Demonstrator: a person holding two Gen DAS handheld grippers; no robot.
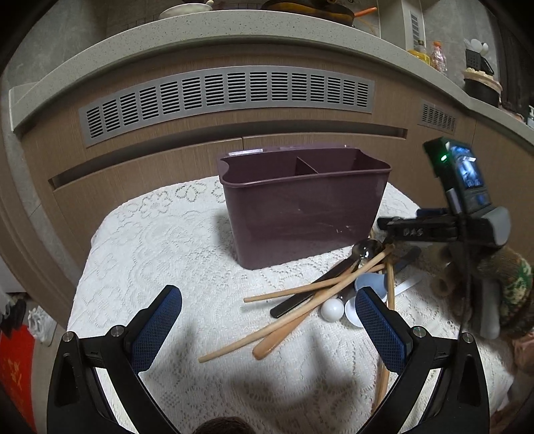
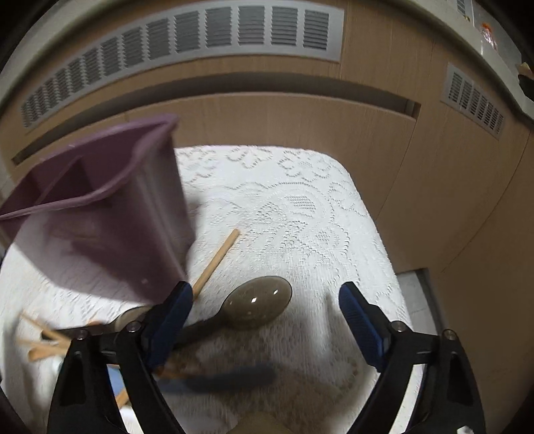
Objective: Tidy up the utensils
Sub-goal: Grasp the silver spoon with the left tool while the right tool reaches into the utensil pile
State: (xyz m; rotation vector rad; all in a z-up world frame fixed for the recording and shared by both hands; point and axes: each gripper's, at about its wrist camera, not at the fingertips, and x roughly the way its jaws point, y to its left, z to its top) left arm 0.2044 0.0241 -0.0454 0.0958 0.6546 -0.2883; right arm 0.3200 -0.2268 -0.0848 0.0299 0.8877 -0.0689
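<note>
A purple two-compartment caddy (image 1: 300, 213) stands upright on the lace-covered table (image 1: 160, 240); nothing shows inside it. To its right lies a loose pile: wooden chopsticks (image 1: 300, 288), a wooden spoon (image 1: 283, 337), a black-handled utensil (image 1: 310, 290), white spoons (image 1: 332, 310) and a smoky spoon (image 1: 367, 248). My left gripper (image 1: 268, 293) is open above the cloth, just short of the pile. My right gripper (image 2: 265, 287) is open over the smoky spoon (image 2: 257, 303), whose bowl lies between the fingers, untouched. Beside its left finger lies a chopstick (image 2: 217, 260), next to the caddy (image 2: 100, 213).
A wooden cabinet front (image 1: 167, 157) with grey vent grilles (image 1: 227, 93) rises right behind the table. The stone counter (image 1: 233, 30) above carries bowls, bottles and a pan. The table's right edge (image 2: 383, 233) drops away close to my right gripper.
</note>
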